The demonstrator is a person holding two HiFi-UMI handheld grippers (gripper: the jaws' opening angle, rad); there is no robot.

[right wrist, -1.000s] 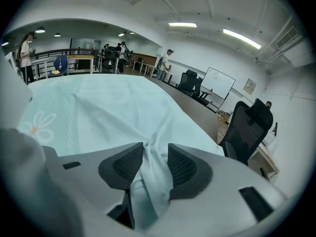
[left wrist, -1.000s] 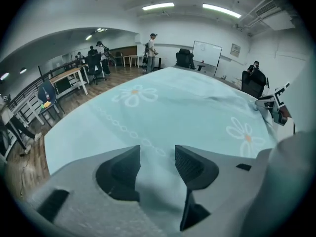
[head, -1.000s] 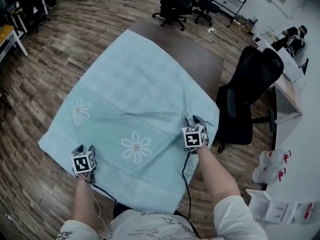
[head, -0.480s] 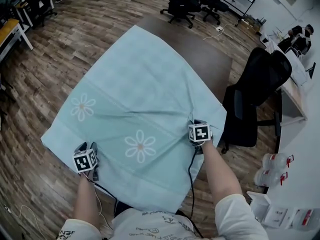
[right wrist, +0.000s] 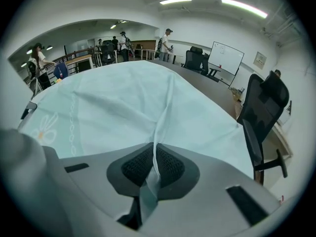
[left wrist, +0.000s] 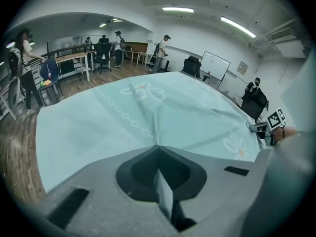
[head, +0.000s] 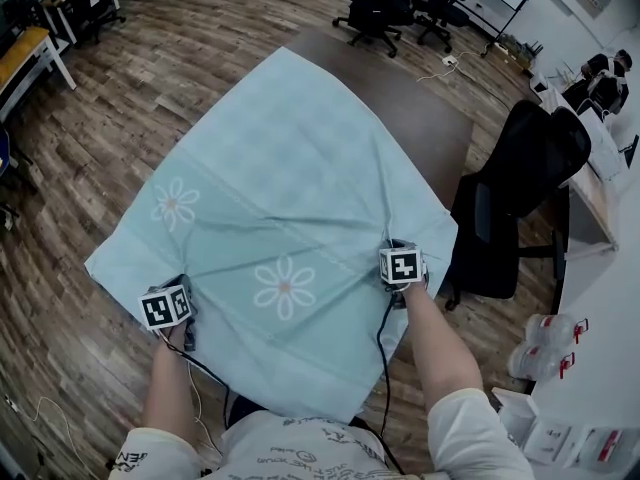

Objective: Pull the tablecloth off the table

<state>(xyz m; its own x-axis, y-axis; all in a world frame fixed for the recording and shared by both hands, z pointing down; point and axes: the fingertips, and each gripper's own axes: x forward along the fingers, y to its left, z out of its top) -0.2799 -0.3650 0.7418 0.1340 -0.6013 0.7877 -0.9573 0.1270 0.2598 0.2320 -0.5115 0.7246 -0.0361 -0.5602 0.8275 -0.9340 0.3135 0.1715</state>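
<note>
A pale blue-green tablecloth point(head: 280, 188) with white daisies covers most of a brown table point(head: 425, 108). At the cloth's near left edge my left gripper point(head: 184, 293) is shut on a pinched fold of tablecloth point(left wrist: 148, 122), its jaws having just closed. My right gripper point(head: 394, 245) stands near the cloth's right edge. Its jaws have just been closing too, and they grip a raised ridge of tablecloth point(right wrist: 165, 107) between the pads. Creases run from both grips across the cloth.
A black office chair point(head: 520, 178) stands close to the table's right side. More chairs point(head: 375, 8) stand beyond the far end. White bottles point(head: 545, 333) lie on the floor at the right. A wooden floor point(head: 70, 188) surrounds the table, and people stand far off point(left wrist: 163, 53).
Both pairs of jaws have closed onto the cloth. The right gripper has sunk a little onto the cloth, and a ridge now rises into it. The left gripper has kept its place.
</note>
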